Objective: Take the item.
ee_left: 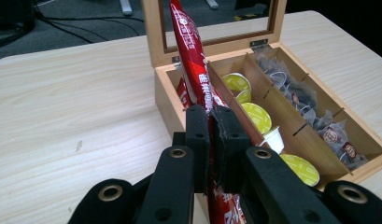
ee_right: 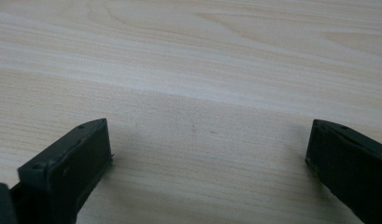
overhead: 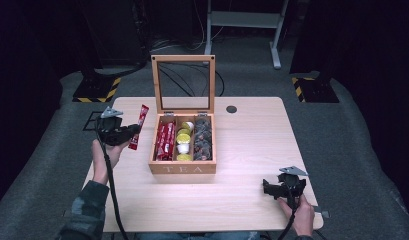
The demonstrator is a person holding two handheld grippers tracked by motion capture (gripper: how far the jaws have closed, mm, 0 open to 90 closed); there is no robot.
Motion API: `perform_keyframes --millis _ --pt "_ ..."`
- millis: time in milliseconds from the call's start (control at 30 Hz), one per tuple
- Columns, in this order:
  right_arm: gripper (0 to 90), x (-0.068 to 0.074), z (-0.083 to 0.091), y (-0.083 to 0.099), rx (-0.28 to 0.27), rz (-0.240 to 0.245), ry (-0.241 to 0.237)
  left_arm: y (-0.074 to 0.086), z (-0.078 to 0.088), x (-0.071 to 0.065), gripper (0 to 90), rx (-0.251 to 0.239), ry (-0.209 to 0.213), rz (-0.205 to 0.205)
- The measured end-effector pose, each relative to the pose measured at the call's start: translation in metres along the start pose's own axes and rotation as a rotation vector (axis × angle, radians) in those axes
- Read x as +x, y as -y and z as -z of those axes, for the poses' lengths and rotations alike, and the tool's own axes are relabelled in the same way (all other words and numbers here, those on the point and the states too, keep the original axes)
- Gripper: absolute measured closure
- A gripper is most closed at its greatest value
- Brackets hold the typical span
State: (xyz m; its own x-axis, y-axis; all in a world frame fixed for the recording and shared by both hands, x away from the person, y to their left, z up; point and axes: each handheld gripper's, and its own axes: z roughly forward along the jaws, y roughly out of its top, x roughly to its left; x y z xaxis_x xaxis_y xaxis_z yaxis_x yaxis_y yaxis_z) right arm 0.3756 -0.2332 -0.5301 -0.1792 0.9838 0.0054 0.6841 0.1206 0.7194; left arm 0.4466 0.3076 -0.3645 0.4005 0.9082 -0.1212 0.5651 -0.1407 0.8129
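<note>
Red and glossy, a long thin sachet (overhead: 138,127) is pinched between the closed jaws of the left gripper (overhead: 123,134), near the table's (overhead: 252,150) left edge. The packet stands tilted, its long axis running up and away from the jaws, with white print along its face. Just to the gripper's right sits a wooden tea box (overhead: 182,167), lid propped upright, at the middle of the table toward the back edge. The sachet hangs above the bare wood just outside the box's left wall; the nearest compartment, on the left, already holds matching red sachets (overhead: 165,141). The middle one has yellow-lidded capsules (overhead: 183,138), the right one dark tea bags (overhead: 202,140). The left hand is clearly the nearer one. Over by the front right corner, the right gripper (overhead: 278,189) rests low on the table, jaws spread wide and empty.
</note>
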Motion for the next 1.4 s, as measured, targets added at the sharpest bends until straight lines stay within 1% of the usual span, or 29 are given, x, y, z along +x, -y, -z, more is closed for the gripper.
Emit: perform_keyframes --millis 67,400,467,533,667,767,833,900,1033,1133,1267,1300,1367,1400 --pt "0.0 0.000 0.000 0.000 0.000 0.000 0.000 0.002 0.005 0.003 85.1 -0.004 -0.008 0.001" --pt "0.0 0.000 0.000 0.000 0.000 0.000 0.000 0.011 0.016 0.011 85.1 -0.012 -0.042 -0.001" --pt "0.0 0.000 0.000 0.000 0.000 0.000 0.000 0.014 0.019 0.016 85.1 -0.014 -0.055 0.006" --pt "0.0 0.000 0.000 0.000 0.000 0.000 0.000 0.016 0.020 0.017 85.1 -0.014 -0.058 0.010" --pt "0.0 0.000 0.000 0.000 0.000 0.001 0.000 0.023 0.025 0.026 85.1 -0.012 -0.070 0.018" --pt "0.0 0.000 0.000 0.000 0.000 0.000 0.000 0.027 0.025 0.029 85.1 -0.011 -0.076 0.028" --pt "0.0 0.000 0.000 0.000 0.000 0.001 0.000 0.032 0.025 0.034 85.1 0.002 -0.082 0.035" --pt "0.0 0.000 0.000 0.000 0.000 0.001 0.000 0.034 0.025 0.035 85.1 0.000 -0.086 0.040" --pt "0.0 0.000 0.000 0.000 0.000 0.000 0.000 0.040 0.024 0.040 85.1 0.013 -0.093 0.050" --pt "0.0 0.000 0.000 0.000 0.000 0.001 0.000 0.047 0.021 0.044 85.1 0.017 -0.099 0.061" --pt "0.0 0.000 0.000 0.000 0.000 0.000 0.000 0.052 0.019 0.047 85.1 0.029 -0.097 0.070" --pt "0.0 0.000 0.000 0.000 0.000 0.000 0.000 0.056 0.016 0.049 85.0 0.033 -0.100 0.076" --pt "0.0 0.000 0.000 0.000 0.000 0.001 0.000 0.057 0.015 0.050 85.0 0.035 -0.104 0.073" --pt "0.0 0.000 0.000 0.000 0.000 0.001 0.000 0.060 0.014 0.052 85.1 0.048 -0.105 0.079"
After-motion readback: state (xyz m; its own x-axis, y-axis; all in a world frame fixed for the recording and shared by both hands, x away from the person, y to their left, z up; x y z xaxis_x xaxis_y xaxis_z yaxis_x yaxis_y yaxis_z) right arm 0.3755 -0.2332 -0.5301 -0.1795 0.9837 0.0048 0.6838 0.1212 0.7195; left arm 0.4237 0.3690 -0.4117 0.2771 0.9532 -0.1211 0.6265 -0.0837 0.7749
